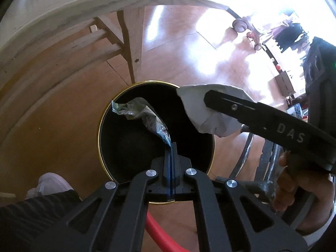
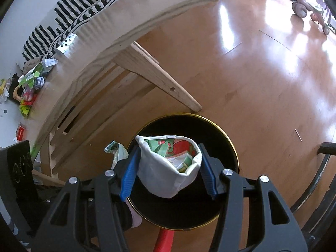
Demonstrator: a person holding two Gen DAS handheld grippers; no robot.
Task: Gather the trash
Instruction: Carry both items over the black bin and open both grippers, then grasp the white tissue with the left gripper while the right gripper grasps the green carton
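Home living space: wooden dining table [image 2: 117, 33], glossy wood floor [image 2: 241, 73], child's tricycle [image 2: 310, 10], striped cushion [image 2: 69, 14].

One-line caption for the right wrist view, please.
Right gripper holds a crumpled paper cup over the black bin; a wrapper hangs beside it.

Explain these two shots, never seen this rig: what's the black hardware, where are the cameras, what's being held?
No robot here: a person holds a black two-finger gripper in each hand, each with a fisheye camera looking forward along its jaws.

Left wrist view: the left gripper is shut on a crumpled silver-green foil wrapper. The right gripper, held by a hand, reaches in from the right.

Right wrist view: the right gripper squeezes a crushed white paper cup with a red-green printed lining between blue pads.

Both hang over a round black bin with a gold rim on the wooden floor, beside a pale wooden table with more litter.
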